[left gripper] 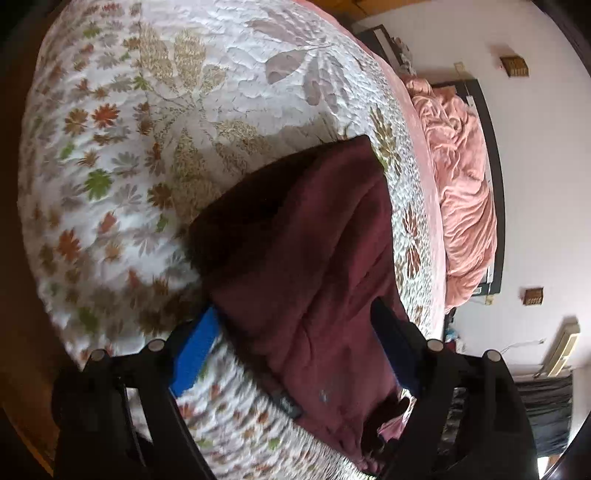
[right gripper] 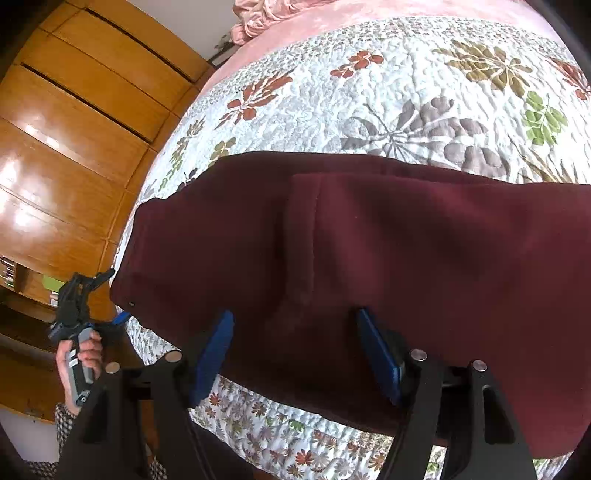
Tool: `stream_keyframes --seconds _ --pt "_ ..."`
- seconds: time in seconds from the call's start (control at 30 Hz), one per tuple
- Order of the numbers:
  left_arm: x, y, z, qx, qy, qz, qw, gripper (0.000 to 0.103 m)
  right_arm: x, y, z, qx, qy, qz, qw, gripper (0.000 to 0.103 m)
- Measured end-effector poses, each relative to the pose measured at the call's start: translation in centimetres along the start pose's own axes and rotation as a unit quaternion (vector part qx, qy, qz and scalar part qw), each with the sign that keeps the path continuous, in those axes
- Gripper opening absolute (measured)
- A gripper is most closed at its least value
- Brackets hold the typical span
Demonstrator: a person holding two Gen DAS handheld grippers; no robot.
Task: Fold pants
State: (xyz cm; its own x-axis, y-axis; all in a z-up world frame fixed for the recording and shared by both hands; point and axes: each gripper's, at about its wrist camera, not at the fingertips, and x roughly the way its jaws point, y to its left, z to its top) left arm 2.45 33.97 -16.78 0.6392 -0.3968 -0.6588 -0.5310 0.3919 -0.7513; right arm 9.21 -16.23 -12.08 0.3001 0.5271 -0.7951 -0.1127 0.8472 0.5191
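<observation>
Wooden wardrobe (right gripper: 74,110) on the left, floral quilt (right gripper: 406,92) covering the bed, pink blanket (left gripper: 465,177) bunched by the white wall (left gripper: 546,166). Maroon pants (right gripper: 369,258) lie folded on the quilt near its edge. Left gripper (left gripper: 299,350): jaws apart, straddling the pants' end. Right gripper (right gripper: 295,354): jaws apart over the fabric, no clamp. Left hand (right gripper: 83,354) grips its handle beside the bed.

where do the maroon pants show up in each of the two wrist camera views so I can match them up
Left wrist view: the maroon pants fill the lower centre, running up from between the left gripper fingers.
Right wrist view: the maroon pants span the middle as a wide band, above the right gripper.
Shared landmark: the floral quilt beneath them, with the crumpled pink blanket beyond.
</observation>
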Motion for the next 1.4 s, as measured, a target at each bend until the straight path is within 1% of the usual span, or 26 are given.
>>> stream_keyframes --seconds 0.07,0.13,0.17,0.2,0.27,0.3,0.33,0.37,0.4,0.43,0.5,0.57,0.63,0.67,0.7,0.73,0.77,0.8,0.87,0.93,1.0,1.03,1.1,1.2,1.3,1.4 --pt "0.5 0.4 0.5 -0.019 0.0 -0.019 0.9996 0.08 0.1 0.1 0.0 -0.005 0.0 0.001 1.0 0.074" --pt "0.6 0.5 0.7 -0.036 0.0 -0.04 0.9985 0.073 0.3 0.2 0.0 -0.011 0.001 -0.002 1.0 0.075" --pt "0.6 0.5 0.7 -0.035 -0.001 -0.045 0.9984 0.067 0.4 0.3 -0.1 -0.016 0.001 -0.005 1.0 0.075" --pt "0.6 0.3 0.6 -0.027 -0.005 -0.043 0.9987 0.061 0.4 0.3 -0.1 -0.018 0.0 -0.006 1.0 0.075" --pt "0.8 0.2 0.5 -0.015 -0.009 -0.033 0.9993 0.055 0.5 0.4 -0.1 -0.02 -0.001 -0.006 1.0 0.076" --pt "1.1 0.6 0.6 -0.021 -0.009 -0.028 0.9993 0.049 0.5 0.4 0.0 -0.02 0.0 -0.006 1.0 0.077" --pt "1.3 0.9 0.6 -0.027 -0.009 -0.025 0.9993 0.047 0.6 0.4 0.0 -0.021 0.0 -0.007 1.0 0.077" --pt "1.2 0.9 0.6 -0.034 -0.009 -0.02 0.9992 0.041 0.6 0.5 -0.1 -0.024 0.0 -0.008 1.0 0.077" --pt "0.4 0.8 0.1 -0.044 -0.015 -0.021 0.9987 0.038 0.6 0.5 -0.1 -0.026 0.0 -0.008 1.0 0.077" --pt "-0.1 0.3 0.0 -0.039 -0.021 -0.023 0.9987 0.038 0.5 0.6 -0.2 -0.03 0.0 -0.009 1.0 0.077" --pt "-1.1 -1.8 -0.5 0.003 -0.035 -0.02 0.9992 0.035 0.6 0.6 -0.1 -0.032 -0.001 -0.01 0.999 0.077" --pt "-1.4 -3.7 -0.8 0.039 -0.04 -0.034 0.9979 0.033 0.7 0.6 -0.1 -0.031 -0.001 -0.011 0.999 0.077" --pt "-1.0 -4.6 -0.8 0.061 -0.043 -0.03 0.9967 0.034 0.7 0.6 -0.1 -0.032 -0.002 -0.011 0.999 0.078" --pt "-0.6 -4.6 -0.7 0.058 -0.042 -0.029 0.997 0.042 0.7 0.6 -0.1 -0.034 -0.002 -0.012 0.999 0.078" --pt "0.2 -4.2 -0.3 0.051 -0.034 -0.028 0.9977 0.059 0.7 0.7 -0.1 -0.036 -0.002 -0.012 0.999 0.078" --pt "0.8 -3.8 -0.1 0.039 -0.032 -0.007 0.9987 0.064 0.7 0.6 -0.2 -0.035 -0.002 -0.012 0.999 0.078" --pt "1.4 -3.3 0.0 0.023 -0.034 0.021 0.9989 0.068 0.7 0.6 -0.2 -0.034 -0.002 -0.01 0.999 0.078" --pt "2.2 -2.5 0.2 0.008 -0.029 0.034 0.999 0.068 0.7 0.5 -0.1 -0.033 -0.002 -0.008 0.999 0.078" --pt "2.7 -2.1 0.1 0.009 -0.037 0.028 0.9989 0.068 0.7 0.4 -0.1 -0.032 -0.002 -0.004 0.999 0.078" --pt "2.6 -2.7 -0.1 0.024 -0.044 0.03 0.9983 0.059 0.6 0.2 -0.2 -0.032 -0.002 -0.002 0.999 0.078" --pt "2.5 -2.8 -0.1 0.033 -0.041 0.025 0.9983 0.028 0.6 0.2 -0.2 -0.036 -0.001 -0.002 0.999 0.078" --pt "2.5 -2.8 0.1 0.032 -0.036 0.011 0.9988 0.027 0.6 0.2 -0.3 -0.036 -0.002 -0.001 0.999 0.078" --pt "2.2 -2.5 0.2 0.023 -0.032 -0.002 0.9992 0.024 0.4 0.0 -0.3 -0.03 -0.005 0.003 1.0 0.078" --pt "1.2 -2.6 -0.4 0.028 -0.044 -0.015 0.9985 0.022 -0.5 0.0 -0.4 -0.02 -0.01 0.009 1.0 0.078" --pt "0.2 -4.3 -1.2 0.05 -0.062 -0.033 0.9963 0.022 -2.0 0.2 -0.5 -0.029 -0.024 -0.001 0.999 0.078" --pt "-0.5 -6.3 -1.9 0.075 -0.069 -0.061 0.9929 0.022 -3.5 -0.1 -0.6 -0.026 -0.038 -0.002 0.999 0.078"
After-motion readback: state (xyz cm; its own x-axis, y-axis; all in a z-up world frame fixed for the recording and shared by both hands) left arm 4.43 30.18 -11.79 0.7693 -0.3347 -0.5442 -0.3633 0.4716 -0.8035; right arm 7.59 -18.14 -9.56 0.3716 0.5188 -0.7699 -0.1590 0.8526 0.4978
